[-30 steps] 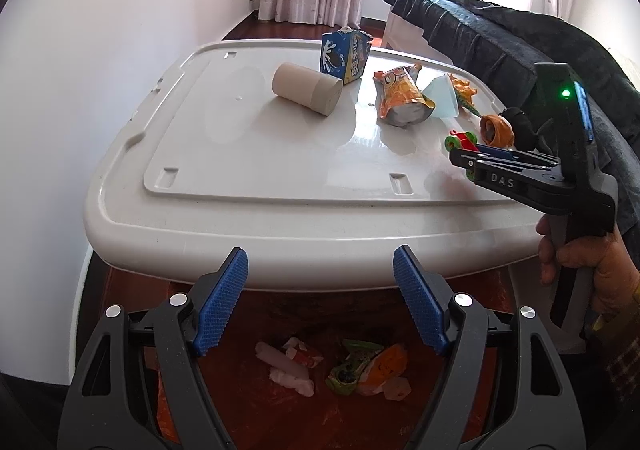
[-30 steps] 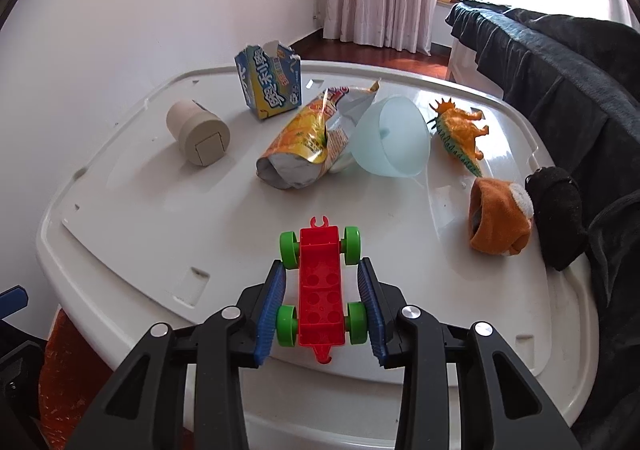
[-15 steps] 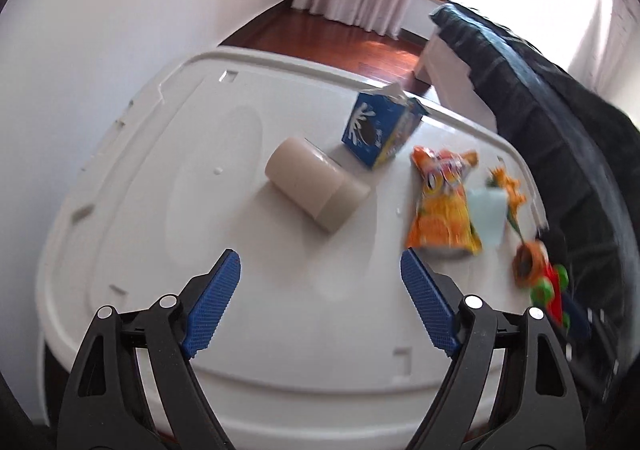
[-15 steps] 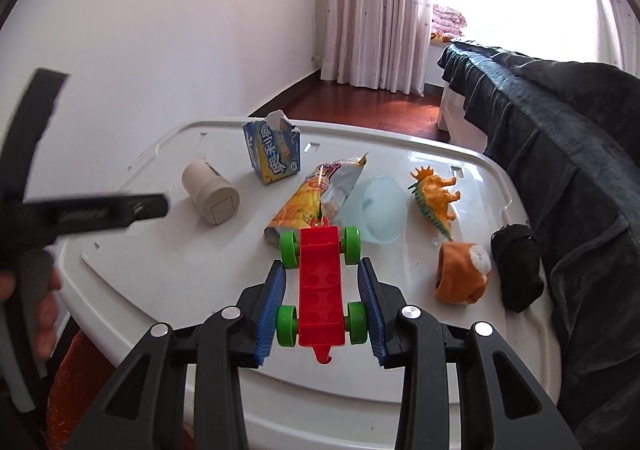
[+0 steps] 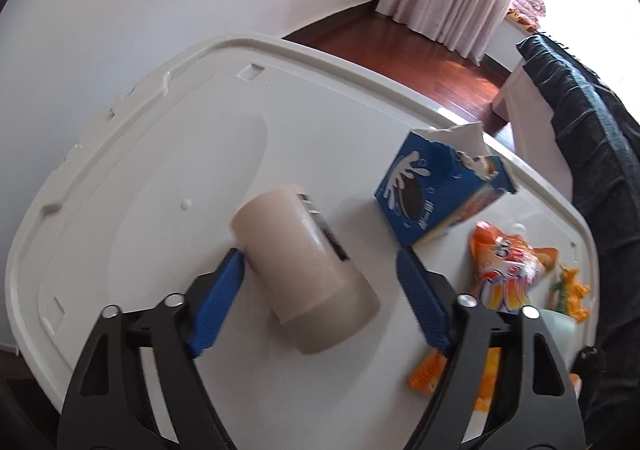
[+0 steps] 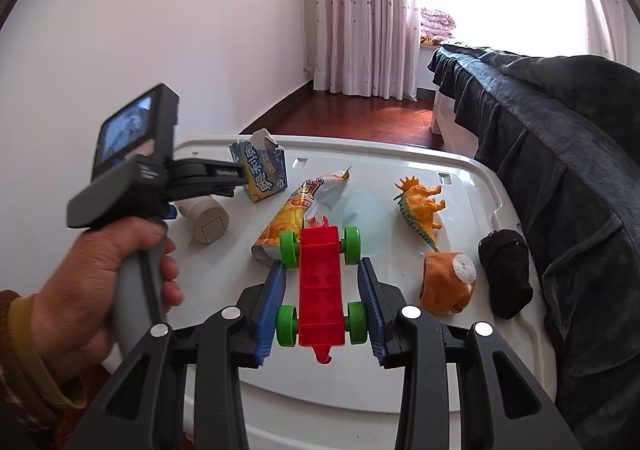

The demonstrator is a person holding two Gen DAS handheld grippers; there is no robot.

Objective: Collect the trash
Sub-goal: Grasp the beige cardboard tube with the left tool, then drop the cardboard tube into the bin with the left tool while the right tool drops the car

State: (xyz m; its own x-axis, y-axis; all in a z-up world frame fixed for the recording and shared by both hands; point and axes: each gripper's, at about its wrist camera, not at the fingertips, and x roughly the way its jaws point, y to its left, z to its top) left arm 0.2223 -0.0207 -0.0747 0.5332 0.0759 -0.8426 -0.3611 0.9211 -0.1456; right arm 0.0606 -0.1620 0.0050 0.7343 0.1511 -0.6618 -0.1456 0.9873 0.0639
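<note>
A beige paper cup lies on its side on the white plastic lid. My left gripper straddles it with its jaws closing. The left pad touches the cup's side while the right pad stands apart from it. In the right wrist view a hand holds the left gripper over the same cup. My right gripper is shut on a red toy car with green wheels, held above the lid. A torn blue carton and an orange snack bag lie close by.
Further right on the lid lie a pale blue cup, an orange toy dinosaur, an orange sock and a black sock. A dark blanket borders the right side. A white wall stands to the left.
The left gripper swung from over the orange bin by the lid's edge in over the lid, onto the beige cup, and its jaws narrowed. The right gripper rose a little, still holding the car.
</note>
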